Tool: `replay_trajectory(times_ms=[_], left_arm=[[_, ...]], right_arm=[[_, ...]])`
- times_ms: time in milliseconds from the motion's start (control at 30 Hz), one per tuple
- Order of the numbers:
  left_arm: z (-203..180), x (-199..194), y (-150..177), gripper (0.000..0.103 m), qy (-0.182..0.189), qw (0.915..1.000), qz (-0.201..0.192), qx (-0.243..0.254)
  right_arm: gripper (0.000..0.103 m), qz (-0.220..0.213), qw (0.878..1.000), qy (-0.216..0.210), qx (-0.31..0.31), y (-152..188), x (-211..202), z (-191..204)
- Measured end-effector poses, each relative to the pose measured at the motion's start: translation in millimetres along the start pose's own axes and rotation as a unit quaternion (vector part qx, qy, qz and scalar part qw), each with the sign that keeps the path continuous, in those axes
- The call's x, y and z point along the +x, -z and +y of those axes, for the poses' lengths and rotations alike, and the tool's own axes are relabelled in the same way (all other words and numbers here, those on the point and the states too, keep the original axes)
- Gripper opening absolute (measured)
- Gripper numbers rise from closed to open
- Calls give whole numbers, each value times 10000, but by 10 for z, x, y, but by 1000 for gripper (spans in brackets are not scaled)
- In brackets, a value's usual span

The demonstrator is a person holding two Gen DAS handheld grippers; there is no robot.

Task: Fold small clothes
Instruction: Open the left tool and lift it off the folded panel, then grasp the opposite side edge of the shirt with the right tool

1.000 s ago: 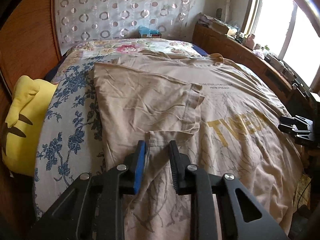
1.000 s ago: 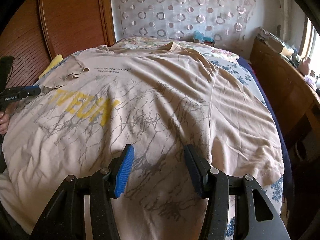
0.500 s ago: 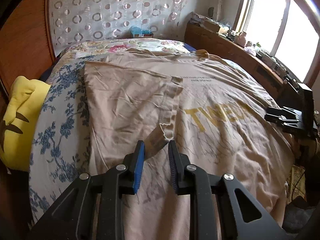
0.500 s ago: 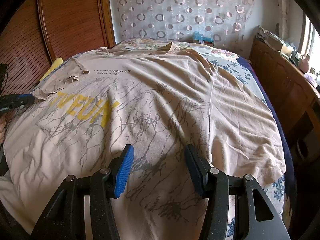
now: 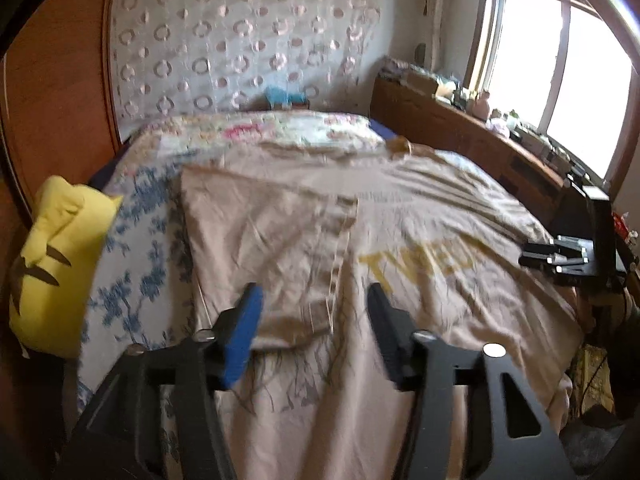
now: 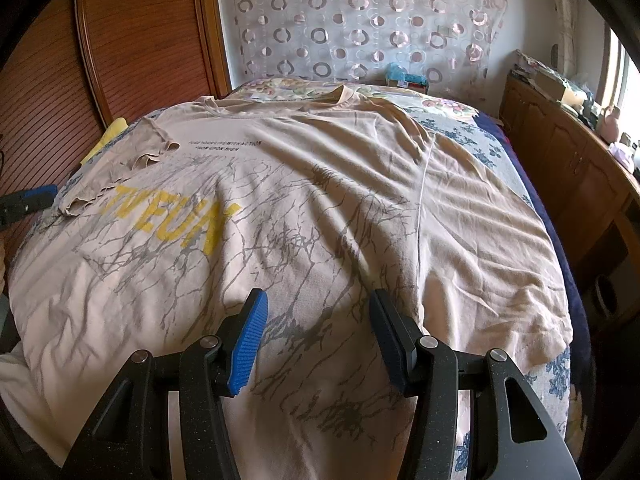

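Counting one T-shirt (image 6: 320, 184) — two grippers (both parted).

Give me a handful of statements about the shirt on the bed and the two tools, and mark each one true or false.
1. The left tool is clamped on the sleeve. False: its jaws have just been opening and stand apart, with the folded sleeve lying flat below them.
2. The beige T-shirt has yellow lettering on its front. True.
3. The shirt's sleeve on the right tool's side is already folded inward. False: that sleeve lies spread out flat.
4. The right tool is open above the shirt's lower part. True.
5. A yellow cushion lies beside the bed's edge. True.
6. The shirt is folded in half. False: only one sleeve is turned in.
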State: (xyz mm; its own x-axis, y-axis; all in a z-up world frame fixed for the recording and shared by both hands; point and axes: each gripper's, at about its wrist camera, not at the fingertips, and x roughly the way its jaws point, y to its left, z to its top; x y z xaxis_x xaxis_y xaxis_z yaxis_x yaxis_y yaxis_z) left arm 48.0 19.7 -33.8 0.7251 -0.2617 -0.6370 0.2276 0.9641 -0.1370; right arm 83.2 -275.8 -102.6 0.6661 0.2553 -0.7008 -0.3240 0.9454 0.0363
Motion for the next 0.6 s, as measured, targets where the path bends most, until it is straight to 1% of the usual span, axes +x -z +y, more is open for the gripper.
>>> replay_trajectory(times_ms=[33,67,100,200,300,400,500,600], left_arm=[[-1,-15,-25,72,9,10000,-88,-9],[-1,-30,-49,73,21,9999,-168,-22],[-8,-41,-81,77,33,9997,-241,-34],[-65,-25,-156,77,-95,9994,-318,22],[-124,5,-213,77,-201,9991,-375,70],[-169,36,-265,77,-114,9990,-421,53],[-232,83,-288,77,-121,9991,-398,95],[-293,112,-293,77,-62,9991,-390,148]], right_arm=[[55,-8,10000,-9,38,1,-8,-6],[55,-41,10000,-8,74,1,-29,-15],[55,-103,9999,-6,99,2,-69,-30],[55,-210,9996,62,152,11,-171,-102],[55,-329,9988,301,219,25,-289,-256],[55,-361,9970,541,420,55,-365,-505],[55,-406,9948,719,597,98,-434,-768],[55,-354,9917,936,803,143,-448,-1003]])
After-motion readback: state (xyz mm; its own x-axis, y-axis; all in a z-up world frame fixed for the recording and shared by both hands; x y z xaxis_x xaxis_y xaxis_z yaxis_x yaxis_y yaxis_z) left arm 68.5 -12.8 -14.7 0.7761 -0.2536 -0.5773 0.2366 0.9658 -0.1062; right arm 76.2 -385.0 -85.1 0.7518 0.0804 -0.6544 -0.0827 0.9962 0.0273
